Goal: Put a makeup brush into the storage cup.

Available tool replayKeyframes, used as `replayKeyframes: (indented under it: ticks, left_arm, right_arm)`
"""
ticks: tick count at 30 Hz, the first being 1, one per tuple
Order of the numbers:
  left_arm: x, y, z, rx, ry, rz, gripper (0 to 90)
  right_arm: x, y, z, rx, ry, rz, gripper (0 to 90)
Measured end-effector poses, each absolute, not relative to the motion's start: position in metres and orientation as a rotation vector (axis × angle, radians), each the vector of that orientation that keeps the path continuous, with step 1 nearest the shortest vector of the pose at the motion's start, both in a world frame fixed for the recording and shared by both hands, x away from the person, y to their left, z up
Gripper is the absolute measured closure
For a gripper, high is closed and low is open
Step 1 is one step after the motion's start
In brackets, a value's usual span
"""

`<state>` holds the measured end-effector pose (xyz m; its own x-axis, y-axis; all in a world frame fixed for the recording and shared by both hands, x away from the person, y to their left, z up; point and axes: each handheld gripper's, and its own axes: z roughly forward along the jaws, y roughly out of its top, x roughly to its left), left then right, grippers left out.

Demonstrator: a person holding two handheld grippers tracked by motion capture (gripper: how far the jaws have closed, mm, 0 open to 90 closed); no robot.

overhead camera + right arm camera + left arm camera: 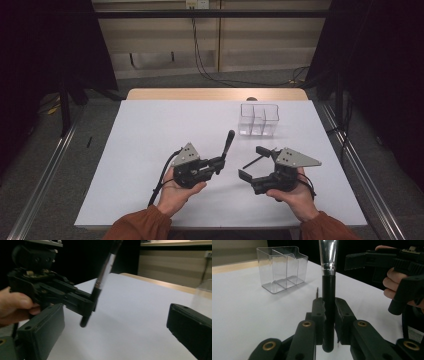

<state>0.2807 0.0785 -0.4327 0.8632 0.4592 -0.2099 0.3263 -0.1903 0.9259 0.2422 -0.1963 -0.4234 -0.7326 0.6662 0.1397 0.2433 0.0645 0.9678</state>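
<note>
- Left gripper: jaws pressed on the black handle of a makeup brush; in the left gripper view the handle stands between the two jaws, its butt end poking out below them.
- Brush held clear of the white table, near the middle of the near half. Long axis close to upright: silver ferrule and head end up, leaning slightly away from the person in the high view.
- Left hand cradles the gripper from beneath, forearm in from the bottom edge in an orange-brown sleeve; jaws aimed to the person's right.
- Right gripper: jaws spread wide, nothing between them, facing the left gripper and the brush.
- Right hand grips from below; grey plate on top.
- A thin dark stick lies on the table beside the right gripper's jaws.
- Clear three-compartment organizer stands upright further back, right of centre, well apart from both grippers.
</note>
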Motion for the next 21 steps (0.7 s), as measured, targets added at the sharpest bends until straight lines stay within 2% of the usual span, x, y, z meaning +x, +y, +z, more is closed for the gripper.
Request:
replayKeyframes:
  ticks: [15, 21]
  left_arm:
    - [0.280, 0.072, -0.438, 1.811, 0.589, 0.149, 79.4]
    - [0.279, 0.067, -0.439, 1.810, 0.597, 0.165, 79.4]
  right_arm:
    - [0.262, -0.173, -0.415, 0.923, 2.041, 1.739, 8.9]
    - [0.270, -0.166, -0.413, 0.926, 2.047, 1.775, 20.6]
